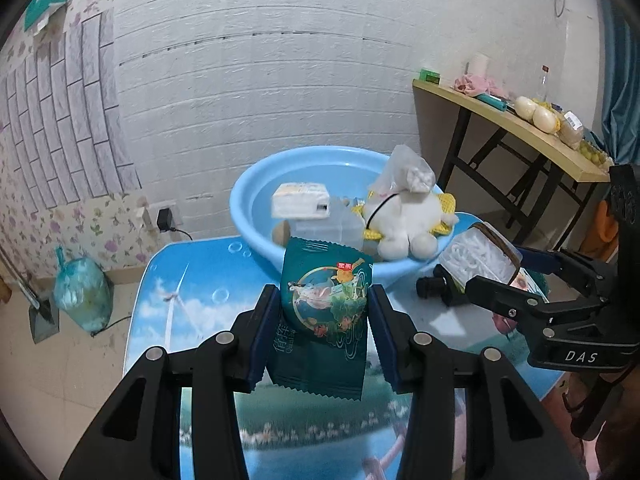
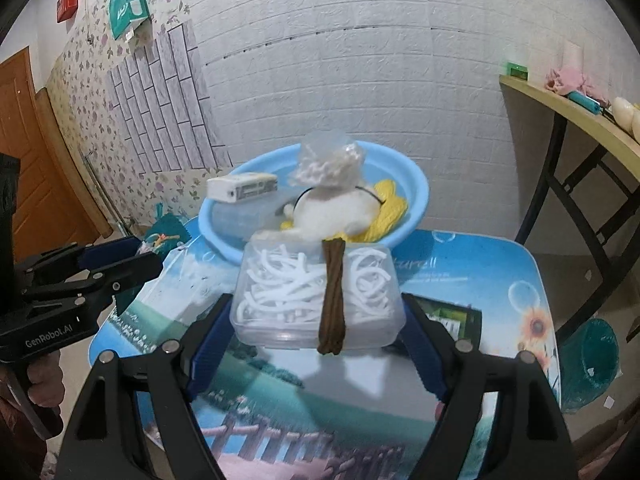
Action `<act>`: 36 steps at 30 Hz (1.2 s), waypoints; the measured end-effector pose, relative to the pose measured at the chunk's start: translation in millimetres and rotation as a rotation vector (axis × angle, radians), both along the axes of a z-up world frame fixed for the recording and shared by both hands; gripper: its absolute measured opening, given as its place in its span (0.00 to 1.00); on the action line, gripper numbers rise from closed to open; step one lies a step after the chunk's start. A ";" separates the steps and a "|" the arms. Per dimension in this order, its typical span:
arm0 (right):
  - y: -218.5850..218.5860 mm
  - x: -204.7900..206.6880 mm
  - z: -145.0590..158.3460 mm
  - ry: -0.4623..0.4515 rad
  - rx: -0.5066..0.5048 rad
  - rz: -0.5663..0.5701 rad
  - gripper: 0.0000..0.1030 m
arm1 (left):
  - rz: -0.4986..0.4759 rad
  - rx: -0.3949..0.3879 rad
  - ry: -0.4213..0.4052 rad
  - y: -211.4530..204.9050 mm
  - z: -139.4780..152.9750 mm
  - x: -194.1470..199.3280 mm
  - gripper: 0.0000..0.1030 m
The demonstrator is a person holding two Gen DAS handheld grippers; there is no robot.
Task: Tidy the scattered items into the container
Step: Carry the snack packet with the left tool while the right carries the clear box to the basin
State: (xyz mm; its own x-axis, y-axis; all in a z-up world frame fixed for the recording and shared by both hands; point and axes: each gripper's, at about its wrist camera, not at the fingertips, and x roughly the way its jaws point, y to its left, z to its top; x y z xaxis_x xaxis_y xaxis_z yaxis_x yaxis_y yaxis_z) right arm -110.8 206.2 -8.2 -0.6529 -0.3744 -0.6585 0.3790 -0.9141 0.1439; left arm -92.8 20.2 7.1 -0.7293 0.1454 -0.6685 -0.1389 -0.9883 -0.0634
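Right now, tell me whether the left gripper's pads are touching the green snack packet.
Touching. The left wrist view shows the left gripper with both blue pads pressed against the sides of the green snack packet, holding it above the table.

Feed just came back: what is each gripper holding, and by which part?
Left gripper grips the green snack packet by its side edges; right gripper holds the clear box of white strips by its two ends.

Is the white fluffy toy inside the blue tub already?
Yes. The white plush toy lies in the blue basin, leaning on its rim.
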 end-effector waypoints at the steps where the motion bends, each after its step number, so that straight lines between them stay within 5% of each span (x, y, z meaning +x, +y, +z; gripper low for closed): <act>1: 0.4 -4.4 -0.2 0.003 0.004 -0.002 0.78 | -0.003 -0.002 -0.001 0.9 -0.7 -5.8 0.43; 36: -20.6 -97.8 -19.6 -0.015 0.014 0.096 0.78 | -0.058 -0.070 -0.008 25.0 -15.3 -128.1 0.48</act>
State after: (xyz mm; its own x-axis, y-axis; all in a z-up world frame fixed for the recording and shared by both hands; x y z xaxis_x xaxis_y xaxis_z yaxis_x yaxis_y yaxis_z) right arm -208.6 185.6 -27.8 -0.6049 -0.4250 -0.6734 0.4626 -0.8759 0.1372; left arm -220.9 45.2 -8.1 -0.7153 0.1400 -0.6847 -0.1960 -0.9806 0.0043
